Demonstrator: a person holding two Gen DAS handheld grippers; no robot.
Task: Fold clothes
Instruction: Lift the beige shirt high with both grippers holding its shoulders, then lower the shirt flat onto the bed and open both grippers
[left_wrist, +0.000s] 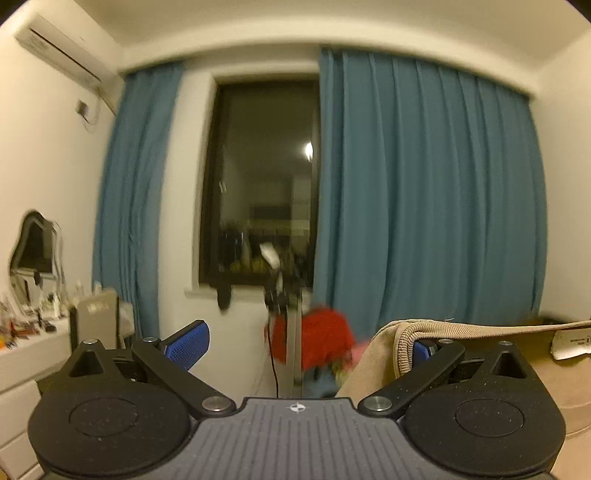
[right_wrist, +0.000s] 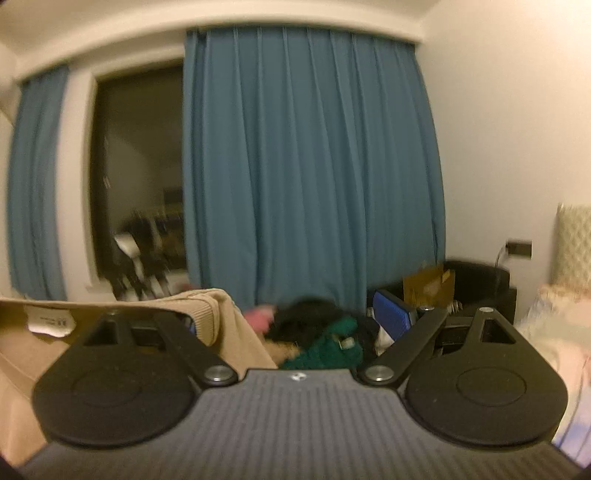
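A beige knit garment (left_wrist: 373, 369) with a ribbed hem and a white label (left_wrist: 570, 343) is held up in the air between the two grippers. In the left wrist view its hem drapes over the right fingertip (left_wrist: 423, 352), while the left fingertip (left_wrist: 190, 341) is bare. My left gripper (left_wrist: 306, 347) is open, jaws wide apart. In the right wrist view the same beige garment (right_wrist: 236, 332) covers the left finger, and the right fingertip (right_wrist: 393, 314) is bare. My right gripper (right_wrist: 291, 321) is open too.
Blue curtains (left_wrist: 424, 192) flank a dark window (left_wrist: 262, 184). A red garment (left_wrist: 325, 341) lies ahead on the left; green (right_wrist: 328, 349), black and pink clothes lie in a pile. A white dresser (left_wrist: 22, 354) with a mirror stands left, and a black armchair (right_wrist: 476, 280) and bedding (right_wrist: 561, 332) right.
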